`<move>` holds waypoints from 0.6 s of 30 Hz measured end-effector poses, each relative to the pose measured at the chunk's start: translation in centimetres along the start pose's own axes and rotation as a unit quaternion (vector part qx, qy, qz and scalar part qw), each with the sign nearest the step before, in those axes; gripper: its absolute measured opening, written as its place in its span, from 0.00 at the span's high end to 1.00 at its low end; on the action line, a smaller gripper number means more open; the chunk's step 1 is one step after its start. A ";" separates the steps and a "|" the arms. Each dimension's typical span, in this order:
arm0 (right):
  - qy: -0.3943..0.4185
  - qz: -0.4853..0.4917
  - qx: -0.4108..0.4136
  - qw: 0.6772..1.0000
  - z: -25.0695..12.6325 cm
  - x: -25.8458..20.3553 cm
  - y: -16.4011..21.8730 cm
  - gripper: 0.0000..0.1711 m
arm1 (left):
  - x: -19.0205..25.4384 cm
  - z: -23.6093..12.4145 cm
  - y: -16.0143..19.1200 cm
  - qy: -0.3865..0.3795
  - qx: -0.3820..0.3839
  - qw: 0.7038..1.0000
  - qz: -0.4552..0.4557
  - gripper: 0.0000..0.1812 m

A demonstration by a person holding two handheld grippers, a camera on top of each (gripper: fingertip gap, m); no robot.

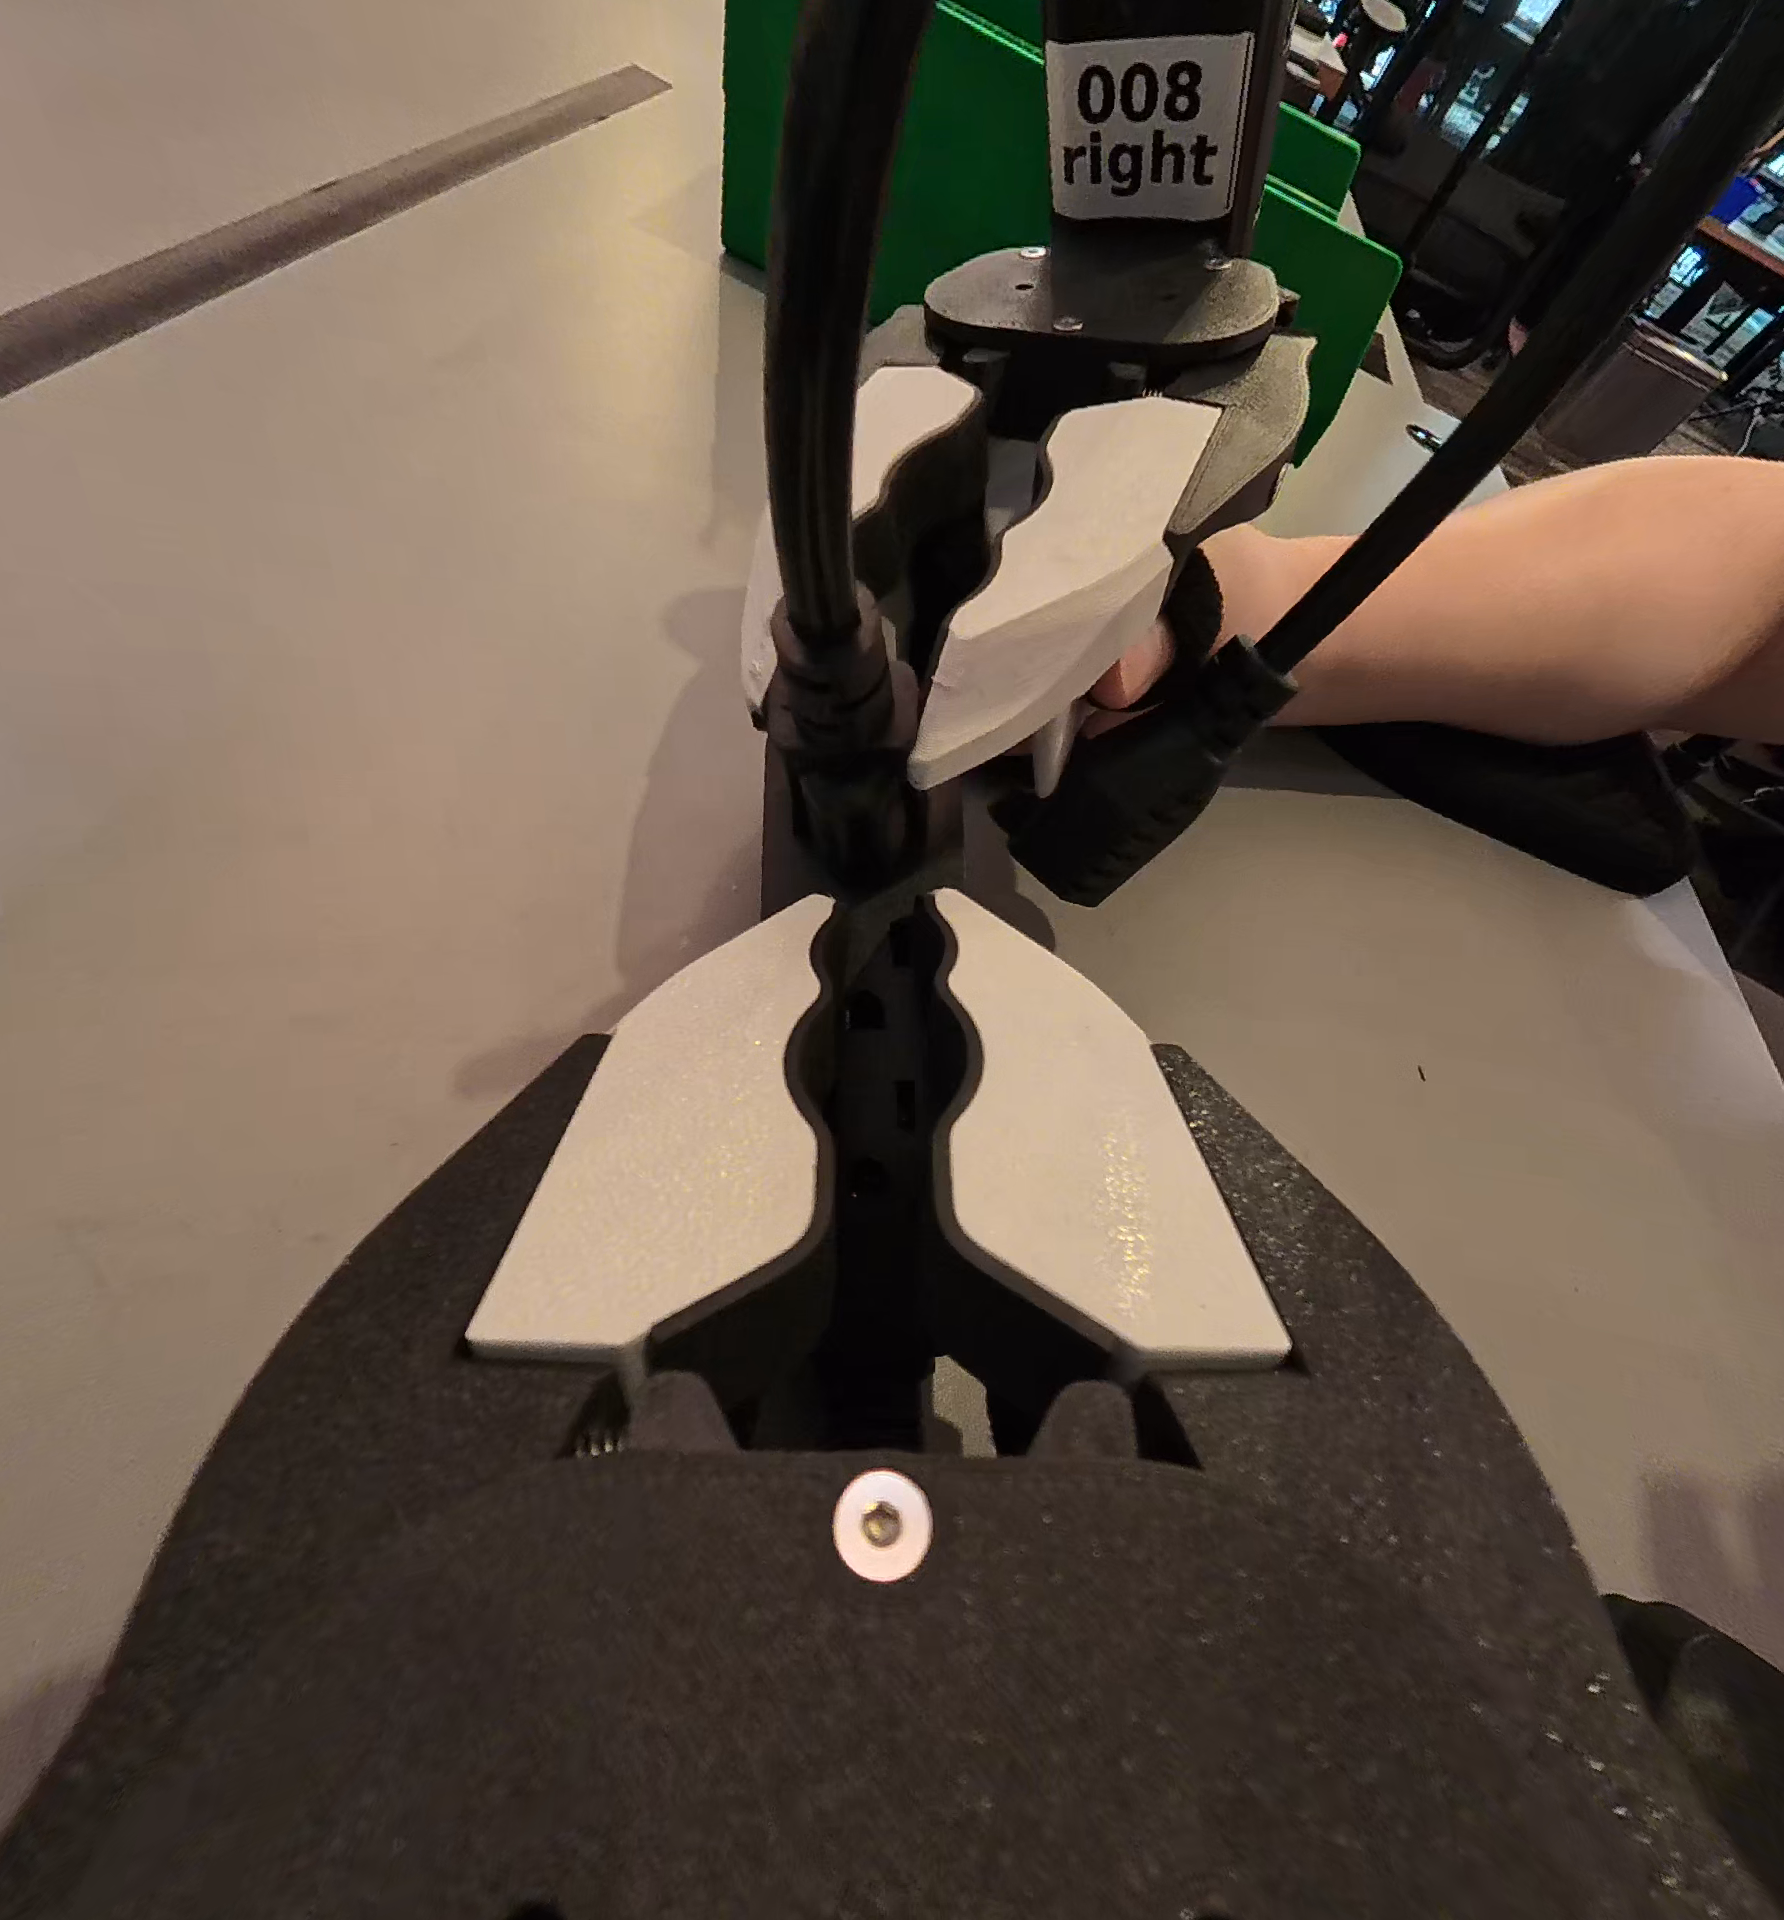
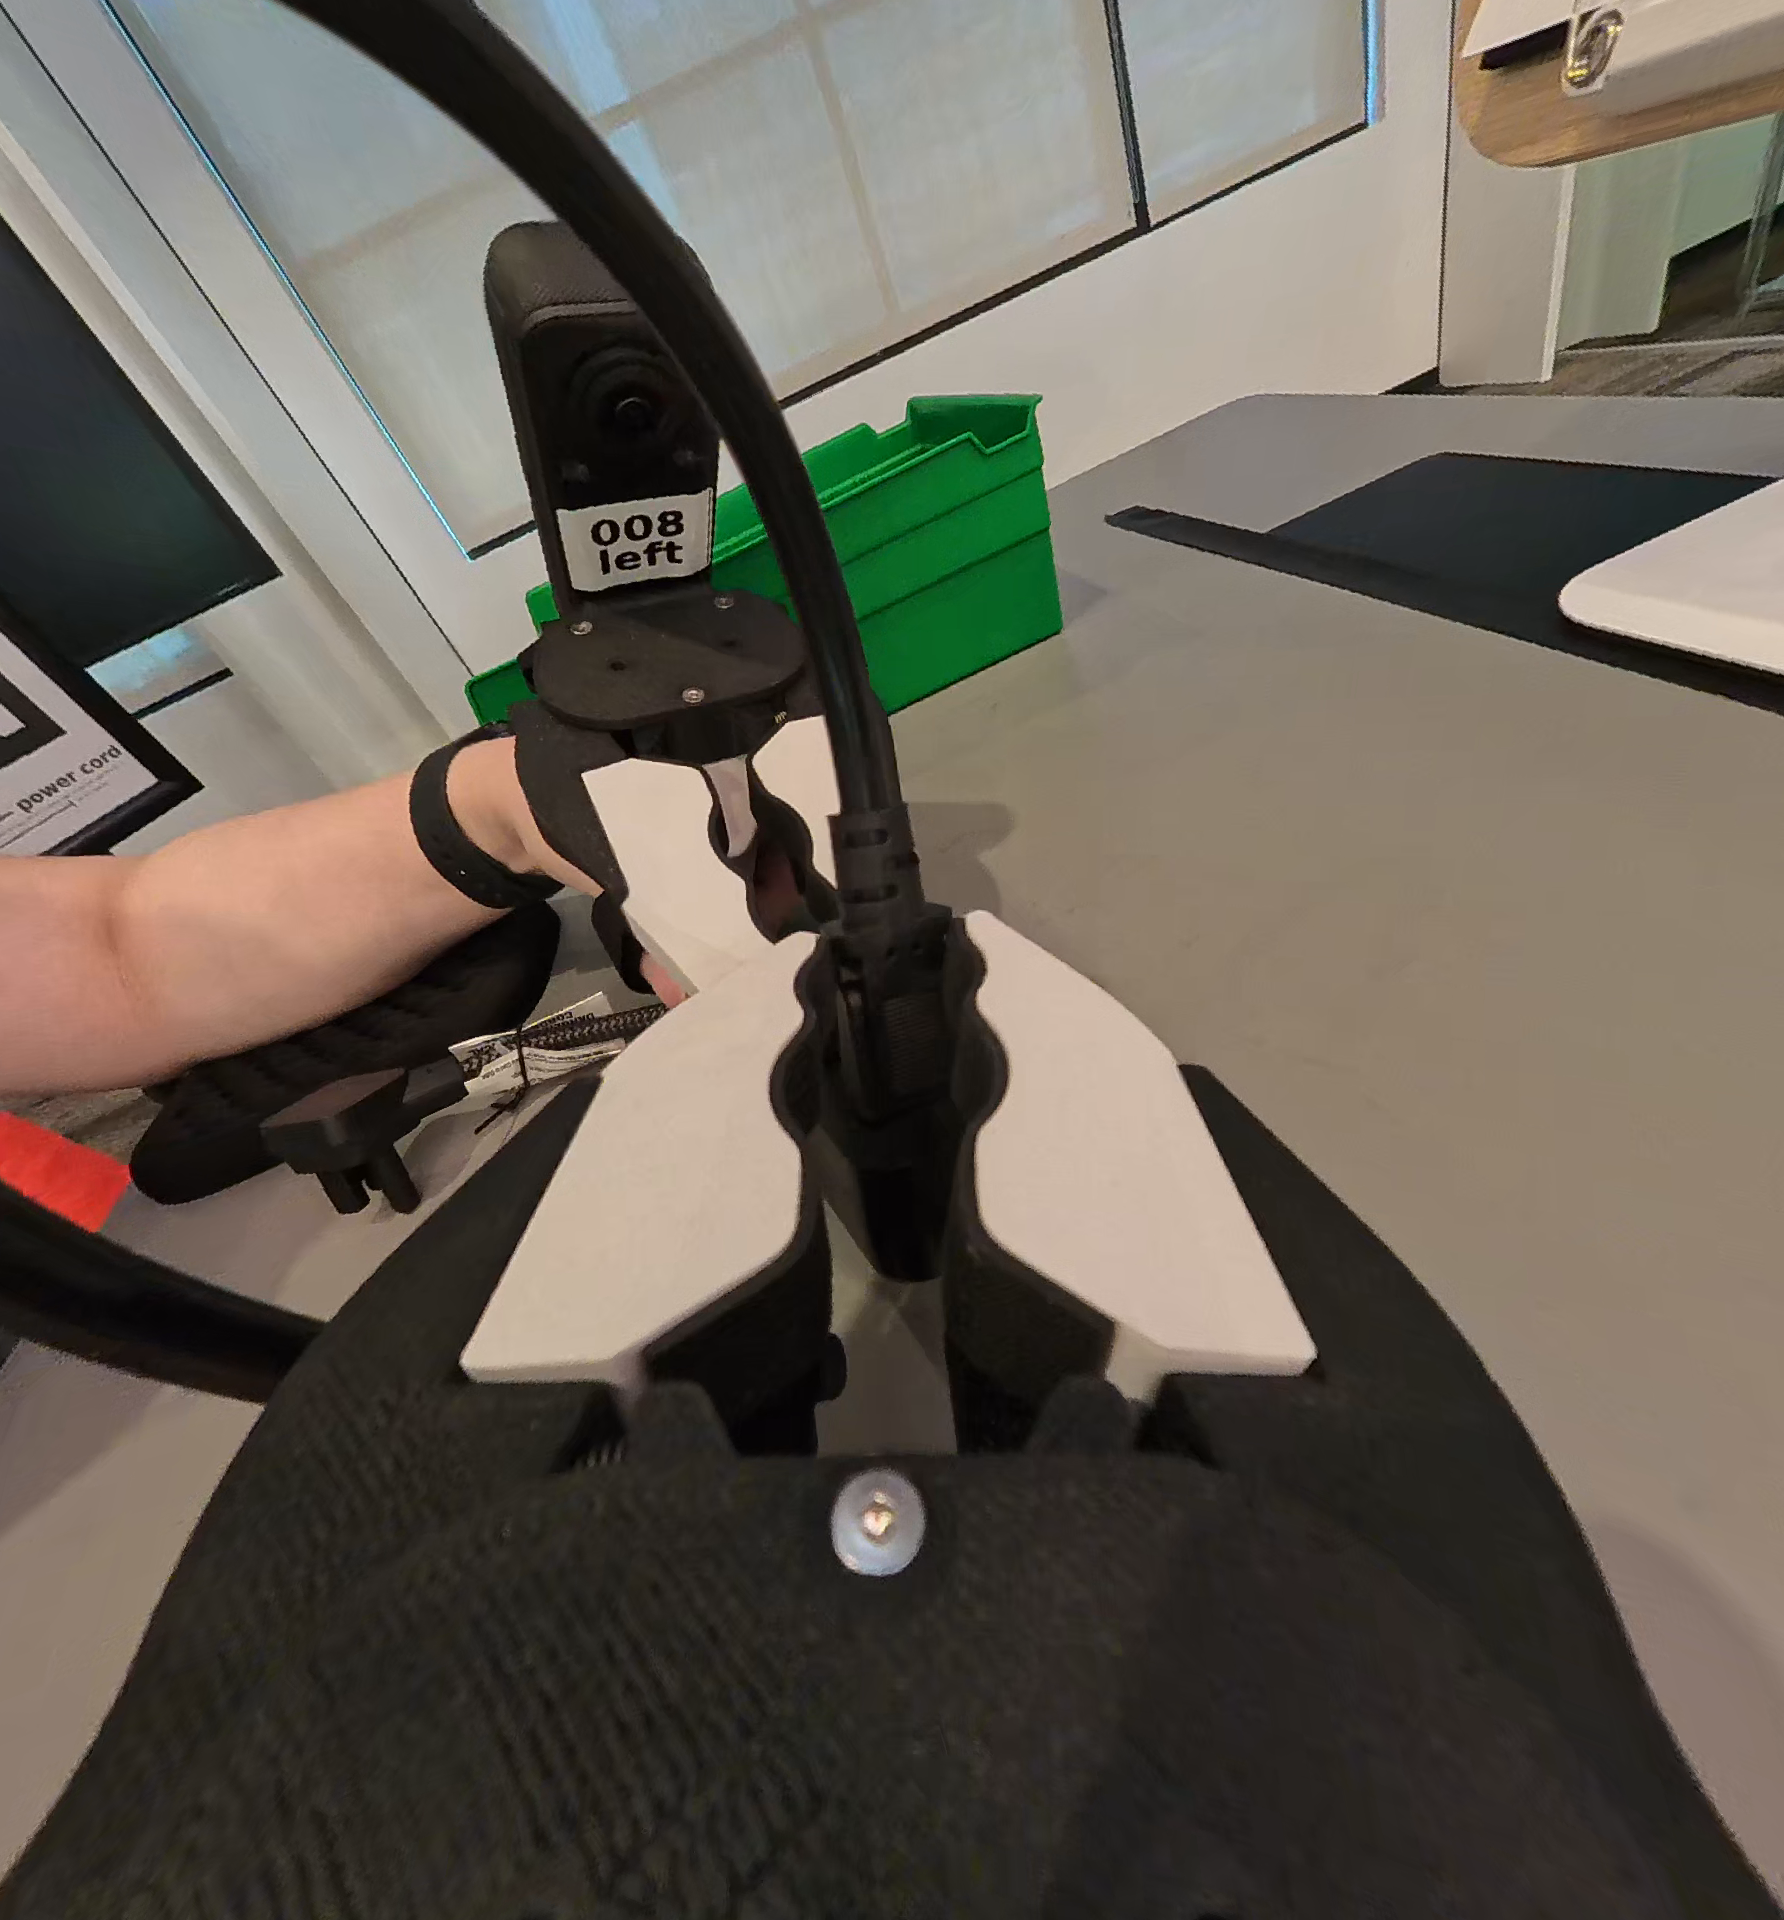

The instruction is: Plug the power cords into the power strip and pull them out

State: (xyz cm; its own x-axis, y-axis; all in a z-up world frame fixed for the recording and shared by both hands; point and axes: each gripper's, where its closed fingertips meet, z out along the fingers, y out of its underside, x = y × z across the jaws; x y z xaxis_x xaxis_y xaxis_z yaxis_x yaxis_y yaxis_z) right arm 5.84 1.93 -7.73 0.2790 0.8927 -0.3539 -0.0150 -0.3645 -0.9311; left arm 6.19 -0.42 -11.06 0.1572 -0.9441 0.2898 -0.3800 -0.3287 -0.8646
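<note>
Plug (image 2: 893,1049) clamped between right gripper (image 2: 883,940) fingers.

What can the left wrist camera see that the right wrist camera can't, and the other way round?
Only the left wrist view: the power strip with its sockets, seen between the left tongs, plus a second plug. Only the right wrist view: a framed sign and windows. Both: the right tongs clamped on a plug, and the green bin.

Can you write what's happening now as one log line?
left claw: over power strip, grip unclear | right claw: shut on black plug | plug in socket: cannot tell
</note>
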 end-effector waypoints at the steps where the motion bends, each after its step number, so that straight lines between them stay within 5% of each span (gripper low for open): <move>1: 0.001 0.001 0.001 1.000 0.0 0.0 0.0 0.90 | 0.0 0.0 0.0 -0.001 0.000 1.000 -0.001 0.93; 18: 0.023 -0.007 0.022 0.999 0.0 0.1 -0.4 0.90 | 0.0 0.0 -0.4 0.001 0.012 1.000 -0.009 0.93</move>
State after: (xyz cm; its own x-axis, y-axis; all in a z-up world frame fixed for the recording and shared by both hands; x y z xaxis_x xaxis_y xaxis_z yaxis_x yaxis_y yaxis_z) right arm 5.84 2.20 -7.35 0.3240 0.8840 -0.3370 -0.0531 -0.3386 -0.9394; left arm 6.36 -0.26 -10.78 0.1625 -0.9381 0.3060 -0.3550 -0.3449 -0.8689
